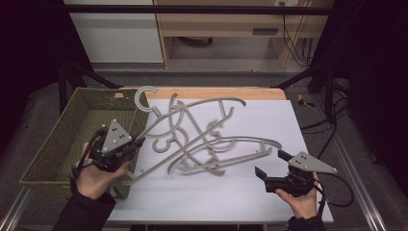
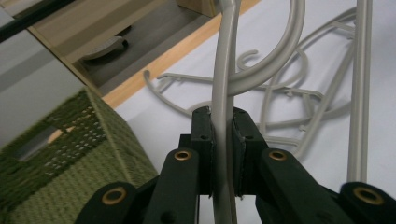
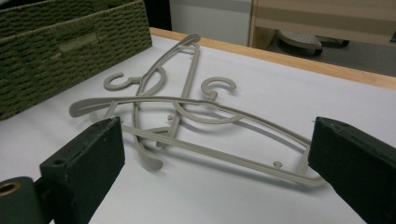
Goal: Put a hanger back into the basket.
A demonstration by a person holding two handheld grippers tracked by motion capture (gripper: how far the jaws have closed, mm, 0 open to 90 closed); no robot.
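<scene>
High view: grey hangers (image 1: pixel 211 139) lie tangled on the white table (image 1: pixel 231 197); green woven basket (image 1: pixel 72 134) at its left edge.
Left gripper (image 2: pixel 223 140): jaws closed tight on the bar of one held hanger (image 1: pixel 159 122), which is lifted, hook up by the basket rim.
Right gripper (image 3: pixel 215 168): jaws wide apart, holding nothing, low over the table just beside the pile's near end.

Matt beige plastic hangers (image 1: pixel 211 144), rough green woven basket (image 1: pixel 57 144), smooth white tabletop (image 1: pixel 269 192)
</scene>
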